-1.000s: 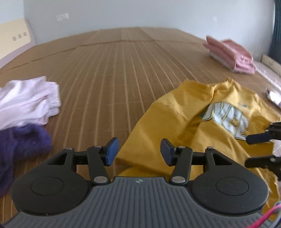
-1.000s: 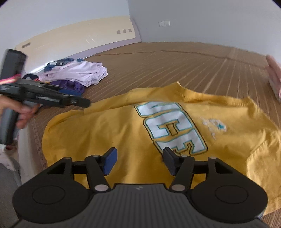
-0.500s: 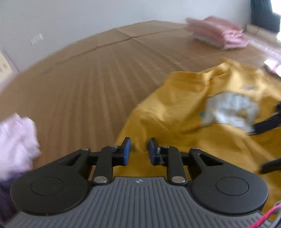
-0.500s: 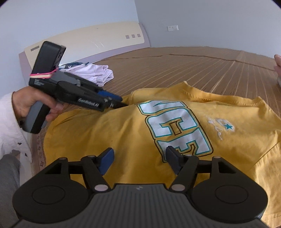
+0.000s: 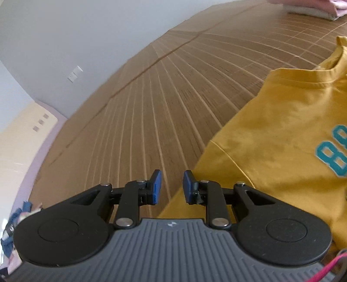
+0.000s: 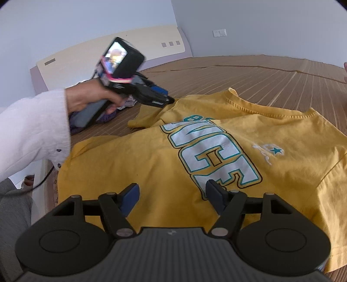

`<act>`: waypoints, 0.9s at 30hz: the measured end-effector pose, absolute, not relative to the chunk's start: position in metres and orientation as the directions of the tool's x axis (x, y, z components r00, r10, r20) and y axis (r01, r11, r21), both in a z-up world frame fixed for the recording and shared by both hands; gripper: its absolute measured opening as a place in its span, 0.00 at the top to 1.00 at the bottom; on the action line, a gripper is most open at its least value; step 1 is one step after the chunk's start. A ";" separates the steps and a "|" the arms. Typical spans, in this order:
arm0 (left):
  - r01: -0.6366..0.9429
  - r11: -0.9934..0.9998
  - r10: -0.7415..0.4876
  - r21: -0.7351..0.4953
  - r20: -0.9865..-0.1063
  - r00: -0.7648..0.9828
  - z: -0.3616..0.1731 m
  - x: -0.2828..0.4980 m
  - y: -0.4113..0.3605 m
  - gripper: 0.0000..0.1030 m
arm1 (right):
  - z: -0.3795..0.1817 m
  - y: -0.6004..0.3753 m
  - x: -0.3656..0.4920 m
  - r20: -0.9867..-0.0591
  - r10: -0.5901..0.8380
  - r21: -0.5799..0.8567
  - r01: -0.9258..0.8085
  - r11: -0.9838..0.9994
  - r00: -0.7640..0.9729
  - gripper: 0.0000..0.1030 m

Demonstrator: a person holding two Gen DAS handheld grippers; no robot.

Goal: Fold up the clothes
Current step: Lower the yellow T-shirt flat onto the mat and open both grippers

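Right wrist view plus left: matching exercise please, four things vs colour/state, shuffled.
Things:
1. T-shirt
2. sleeve
3. right gripper
4. folded pile

Descriptions:
A. white, on the person's arm
B. pink, at the far edge of the mat
C. yellow, spread print side up
D. jaws wide open over the shirt

Pairs: 1-C, 2-A, 3-D, 4-B
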State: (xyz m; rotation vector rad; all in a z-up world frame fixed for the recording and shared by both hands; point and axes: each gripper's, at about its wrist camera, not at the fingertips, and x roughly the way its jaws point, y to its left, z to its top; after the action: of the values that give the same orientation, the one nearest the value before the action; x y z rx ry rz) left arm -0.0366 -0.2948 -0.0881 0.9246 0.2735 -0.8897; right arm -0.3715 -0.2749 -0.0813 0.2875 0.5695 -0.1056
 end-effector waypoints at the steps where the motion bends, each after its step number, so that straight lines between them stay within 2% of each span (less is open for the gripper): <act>1: 0.761 0.300 -0.545 0.575 -0.551 0.632 -0.088 -0.033 -0.296 0.74 | -0.081 -0.275 -0.372 -0.544 -0.017 0.244 0.177 0.954 0.839 0.33; 5: 0.784 0.369 -0.544 0.499 -0.568 0.618 -0.079 -0.019 -0.282 0.74 | -0.082 -0.275 -0.373 -0.537 -0.007 0.262 0.175 0.949 0.843 0.33; 9: 0.892 0.376 -0.640 0.252 -0.625 0.446 -0.053 -0.020 -0.244 0.73 | -0.083 -0.275 -0.373 -0.532 0.000 0.277 0.174 0.945 0.847 0.33; 12: 0.950 0.297 -0.722 0.102 -0.627 0.293 -0.041 -0.039 -0.217 0.64 | -0.082 -0.275 -0.372 -0.533 0.000 0.275 0.173 0.946 0.846 0.33; 14: 0.972 0.226 -0.745 0.058 -0.633 0.211 -0.041 -0.056 -0.206 0.50 | -0.082 -0.275 -0.372 -0.534 0.000 0.271 0.172 0.947 0.845 0.31; 18: 0.981 0.158 -0.697 0.111 -0.692 0.191 -0.059 -0.075 -0.205 0.49 | -0.082 -0.275 -0.372 -0.533 0.005 0.274 0.167 0.947 0.846 0.30; 20: 0.975 0.180 -0.697 0.133 -0.682 0.221 -0.066 -0.070 -0.204 0.43 | -0.082 -0.276 -0.373 -0.531 0.009 0.280 0.166 0.945 0.847 0.30; 22: 0.966 0.215 -0.692 0.142 -0.676 0.254 -0.069 -0.061 -0.206 0.41 | -0.082 -0.277 -0.373 -0.529 0.013 0.287 0.165 0.944 0.848 0.30; 25: 0.936 0.230 -0.683 0.268 -0.641 0.351 -0.072 -0.055 -0.219 0.40 | -0.082 -0.278 -0.373 -0.529 0.017 0.290 0.161 0.943 0.848 0.29; 27: 0.924 0.258 -0.675 0.283 -0.632 0.382 -0.070 -0.043 -0.228 0.40 | -0.082 -0.277 -0.373 -0.530 0.017 0.287 0.160 0.944 0.848 0.28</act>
State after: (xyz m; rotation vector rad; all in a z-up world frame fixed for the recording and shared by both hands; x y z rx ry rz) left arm -0.0427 -0.2276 -0.0700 0.6884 0.4261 -1.1286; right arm -0.3730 -0.2769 -0.0818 0.3305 0.5565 -0.0770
